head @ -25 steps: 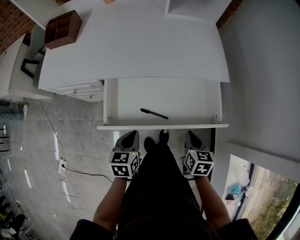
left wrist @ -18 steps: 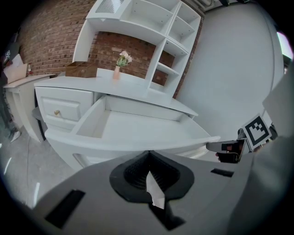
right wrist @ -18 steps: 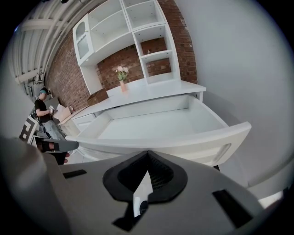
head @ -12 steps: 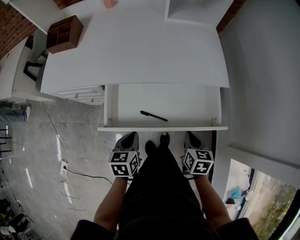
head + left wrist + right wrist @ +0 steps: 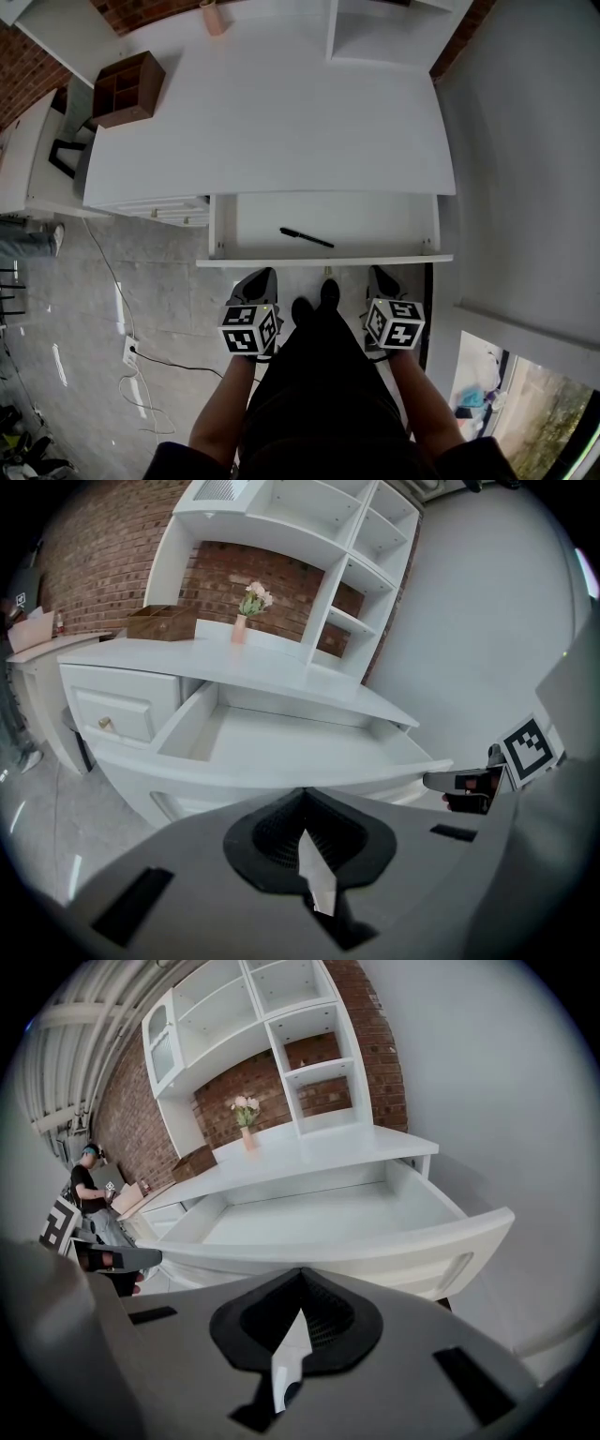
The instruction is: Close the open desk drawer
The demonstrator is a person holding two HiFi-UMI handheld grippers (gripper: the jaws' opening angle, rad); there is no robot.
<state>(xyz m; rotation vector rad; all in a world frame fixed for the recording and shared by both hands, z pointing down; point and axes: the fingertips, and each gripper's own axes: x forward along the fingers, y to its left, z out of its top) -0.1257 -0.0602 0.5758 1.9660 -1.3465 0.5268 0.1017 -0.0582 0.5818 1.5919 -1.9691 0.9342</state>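
Drawer: the desk drawer stood pulled out from under the white desk top, its front panel facing the person
Contents: a black pen lay slantwise on the drawer floor, near the middle
Left gripper: the left gripper had its jaws pressed together on nothing, tips close before the left part of the drawer front; contact could not be told
Right gripper: the right gripper was likewise clenched and empty, close before the right part of the front
Desk top: a brown wooden organiser sat at the far left corner and a vase of flowers further back
Beside: smaller closed drawers stood left of the open one
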